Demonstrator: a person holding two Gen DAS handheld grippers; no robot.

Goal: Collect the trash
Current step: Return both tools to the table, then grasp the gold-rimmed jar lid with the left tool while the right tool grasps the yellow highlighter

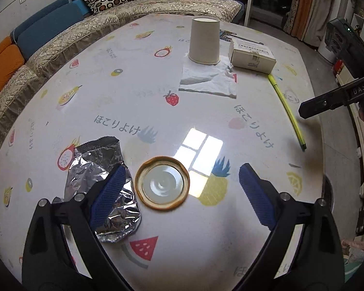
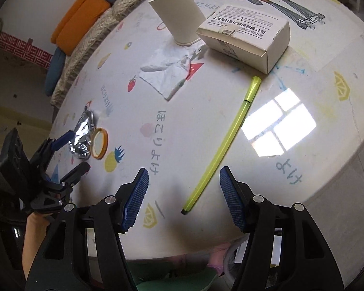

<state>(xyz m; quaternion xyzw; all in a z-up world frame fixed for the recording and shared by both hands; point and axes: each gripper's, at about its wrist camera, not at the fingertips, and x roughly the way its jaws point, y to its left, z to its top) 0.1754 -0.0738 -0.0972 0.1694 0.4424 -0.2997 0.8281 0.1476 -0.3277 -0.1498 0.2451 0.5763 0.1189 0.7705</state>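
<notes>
Both grippers hang with jaws spread wide over the fruit-print table (image 1: 133,92). Left gripper (image 1: 179,186) straddles a gold jar lid (image 1: 162,182), its left finger over a crumpled foil wrapper (image 1: 85,169) lying just beside the lid. Right gripper (image 2: 184,198) brackets the near end of a yellow-green pen (image 2: 227,140). Farther off, an upturned paper cup (image 1: 204,40) stands on a crumpled white napkin (image 1: 206,80), beside a small white carton (image 1: 252,55).

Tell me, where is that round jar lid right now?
The jar lid lies flat on the table, between the open left tool's tips, right beside the crumpled foil wrapper. In the right wrist view it sits far left.
</notes>
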